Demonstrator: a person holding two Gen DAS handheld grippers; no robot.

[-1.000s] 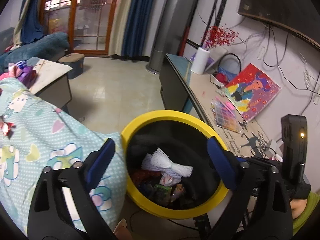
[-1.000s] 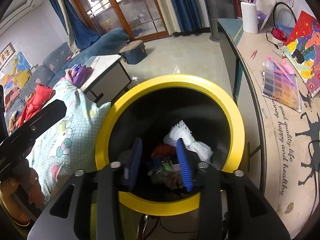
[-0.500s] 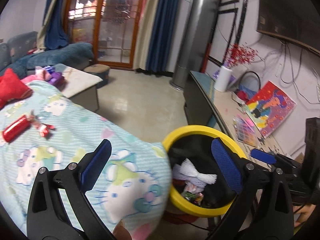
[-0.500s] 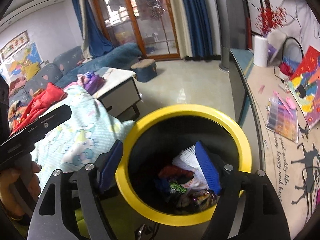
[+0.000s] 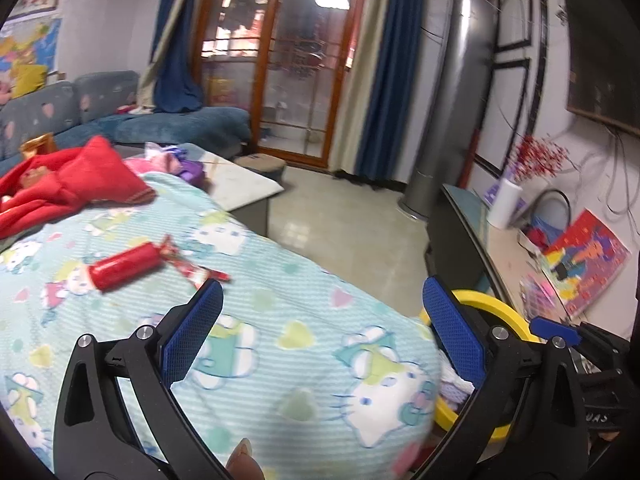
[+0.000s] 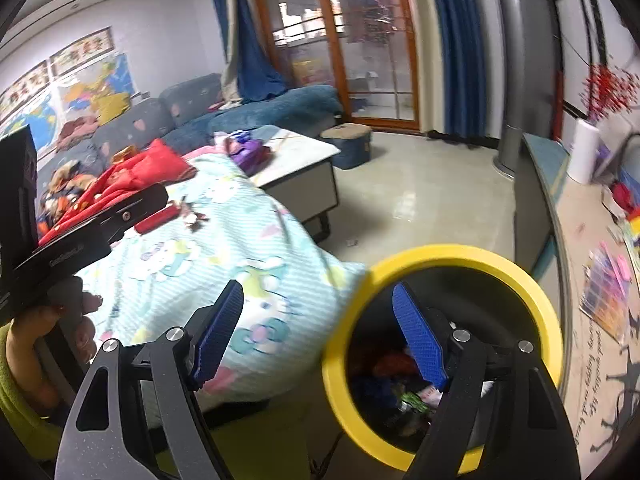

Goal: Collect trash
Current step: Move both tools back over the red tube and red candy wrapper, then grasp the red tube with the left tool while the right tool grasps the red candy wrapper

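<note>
One round yellow-rimmed bin [image 6: 552, 320] beside soft printed blanket [image 6: 240, 240].

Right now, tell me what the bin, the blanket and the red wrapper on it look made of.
Bin: likely plastic, with a smooth, evenly yellow rim and a dark inside.
Blanket: soft printed cloth, striped, draping in folds.
Red wrapper: probably glossy film or foil, with twisted, crinkled ends; blur leaves it uncertain.
</note>
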